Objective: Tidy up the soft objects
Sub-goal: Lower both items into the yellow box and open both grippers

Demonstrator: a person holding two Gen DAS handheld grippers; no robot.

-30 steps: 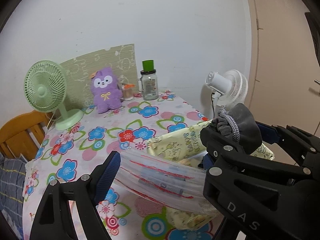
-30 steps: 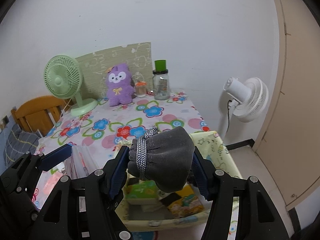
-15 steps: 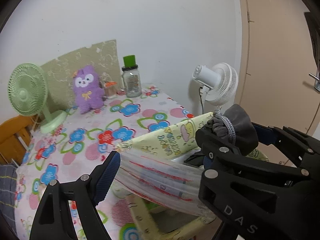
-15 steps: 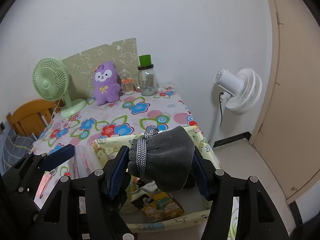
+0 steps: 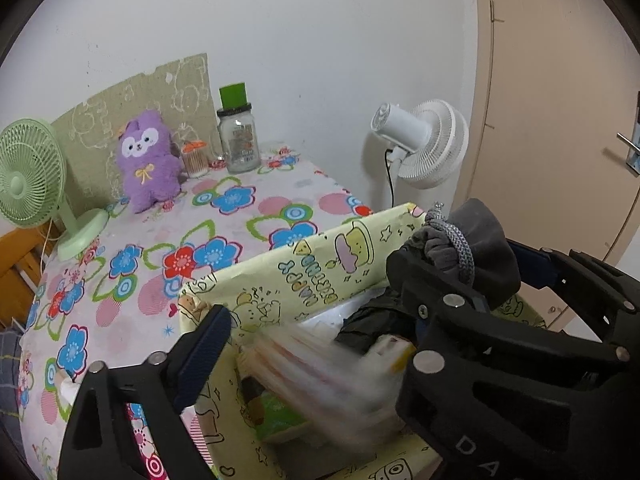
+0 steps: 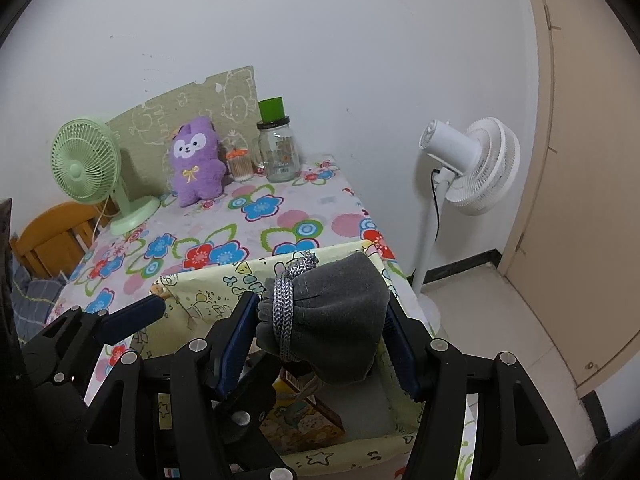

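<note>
Right gripper (image 6: pixel 320 328) fingers clamp the grey pouch (image 6: pixel 332 320); left gripper (image 5: pixel 316 356) fingers opening around the blurred plastic bag (image 5: pixel 320 376).

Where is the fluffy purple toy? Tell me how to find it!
Look at the far end of the flowery tablecloth, by the white wall. The fluffy purple plush animal sits upright between the green desk fan and a small orange-lidded jar. It alone has a white face and yellow bow.

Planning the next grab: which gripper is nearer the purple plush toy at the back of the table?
Left, narrowly. The left gripper is opening over the yellow storage box on the plush toy's side; the right gripper, clamping the grey pouch, sits beside it, farther toward the white fan.
</note>
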